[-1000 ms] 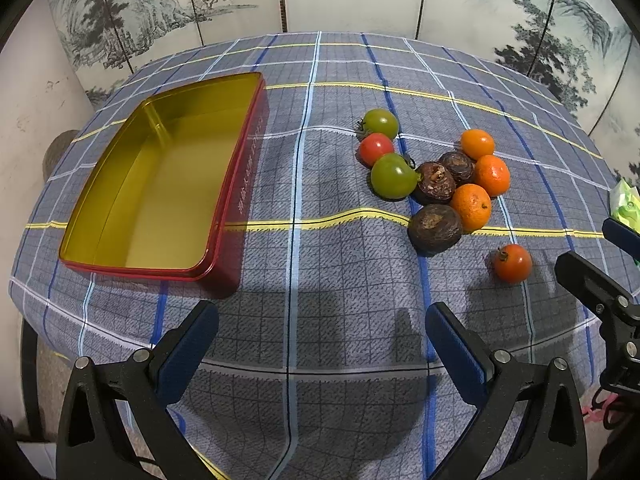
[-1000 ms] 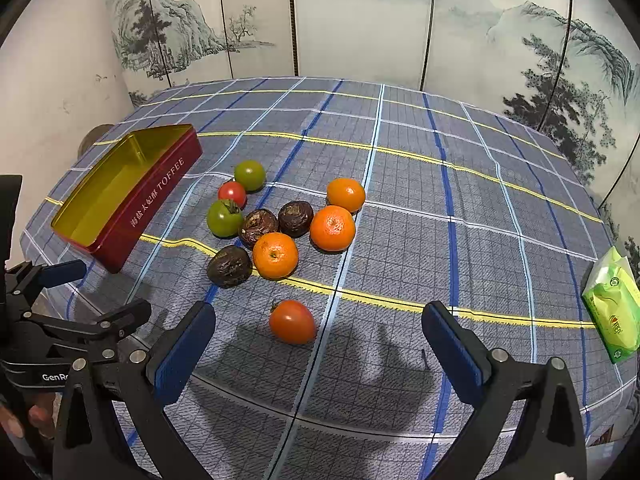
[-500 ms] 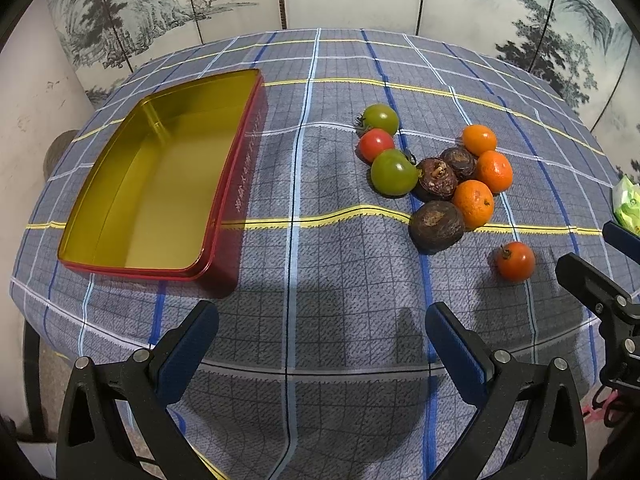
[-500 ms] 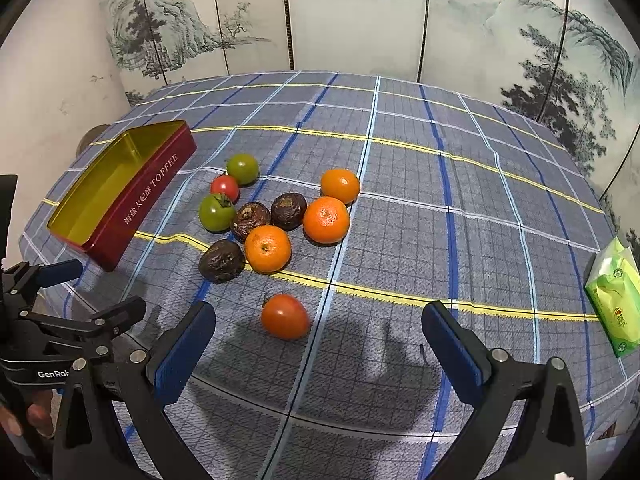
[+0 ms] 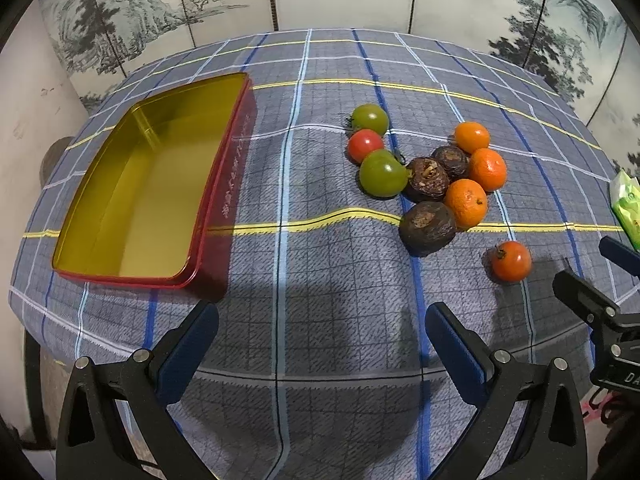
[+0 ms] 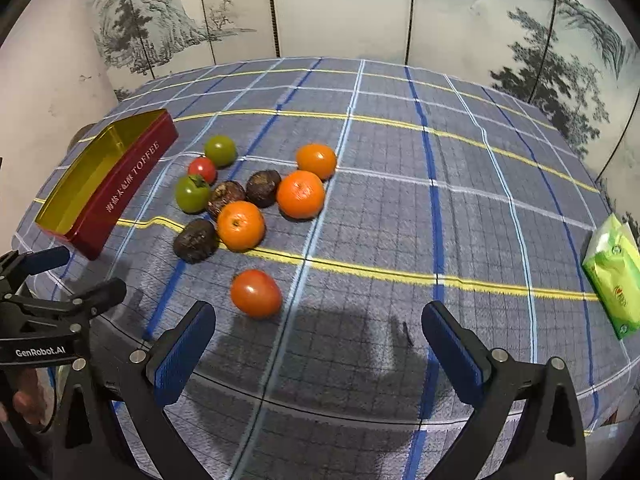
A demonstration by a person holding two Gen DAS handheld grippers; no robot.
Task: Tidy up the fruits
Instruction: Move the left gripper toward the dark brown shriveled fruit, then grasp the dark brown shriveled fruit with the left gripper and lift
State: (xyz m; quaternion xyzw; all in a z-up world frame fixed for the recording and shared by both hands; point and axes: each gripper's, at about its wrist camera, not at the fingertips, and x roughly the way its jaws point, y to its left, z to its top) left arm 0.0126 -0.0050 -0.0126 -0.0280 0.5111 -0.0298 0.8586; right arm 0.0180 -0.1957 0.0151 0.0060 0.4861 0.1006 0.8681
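A red tin with a gold inside (image 5: 132, 184) (image 6: 100, 184) lies empty on the left of the checked tablecloth. Right of it is a cluster of fruit: two green tomatoes (image 5: 370, 118) (image 5: 382, 172), a small red tomato (image 5: 364, 144), three oranges (image 5: 466, 202) (image 6: 300, 194) and three dark brown fruits (image 5: 428, 228) (image 6: 196, 240). A lone red tomato (image 5: 511, 261) (image 6: 256, 292) sits nearest the front edge. My left gripper (image 5: 320, 332) stands open over the cloth, in front of the tin and cluster. My right gripper (image 6: 318, 332) is open too, the lone tomato just beyond its left finger.
A green tissue pack (image 6: 614, 276) (image 5: 628, 208) lies at the table's right edge. Painted folding screens (image 6: 320, 12) stand behind the table. The right gripper's body (image 5: 600, 320) shows at the right of the left wrist view, the left one (image 6: 44, 320) at the left of the right wrist view.
Both grippers have moved forward and lower toward the table; the fruit and tin look closer. The lone red tomato now lies nearer the right gripper's left finger. Nothing was grasped.
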